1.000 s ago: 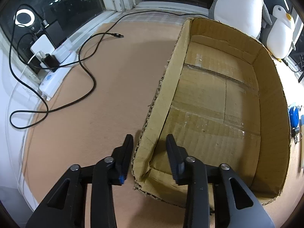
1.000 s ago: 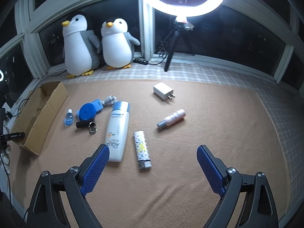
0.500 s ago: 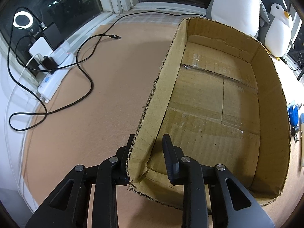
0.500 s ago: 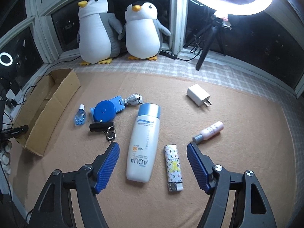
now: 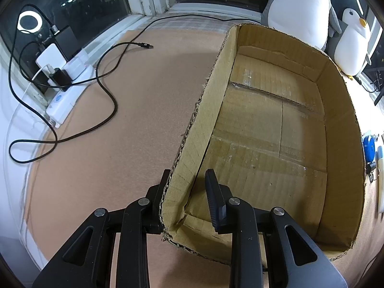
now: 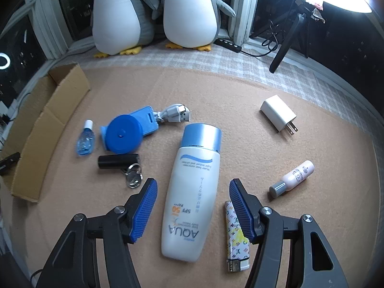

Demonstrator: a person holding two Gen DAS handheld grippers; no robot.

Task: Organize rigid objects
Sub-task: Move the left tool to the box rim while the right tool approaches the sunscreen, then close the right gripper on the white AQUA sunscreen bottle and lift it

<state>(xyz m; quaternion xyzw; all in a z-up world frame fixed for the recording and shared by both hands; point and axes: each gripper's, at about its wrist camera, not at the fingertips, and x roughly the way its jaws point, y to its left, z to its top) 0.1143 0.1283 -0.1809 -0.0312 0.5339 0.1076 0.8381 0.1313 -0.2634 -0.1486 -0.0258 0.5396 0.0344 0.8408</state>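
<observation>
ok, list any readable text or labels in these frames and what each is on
"AQUA": large blue letters on the white sunscreen bottle.
"SPF 50": orange and blue print on the same bottle; characters right after it unclear.
Small blue lines and Japanese characters on the bottle: too small to read.
Round emblem and print on the pink tube: blurred.
Patterned lighter: monogram-like marks, not legible.
Cardboard box: no text visible.

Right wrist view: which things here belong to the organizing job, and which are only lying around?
For the job: sunscreen bottle, lighter, white charger plug, pink tube, blue reel, small blue bottle, black keyring stick, cardboard box.

Just lying about: two plush penguins, ring light tripod, power strip.
</observation>
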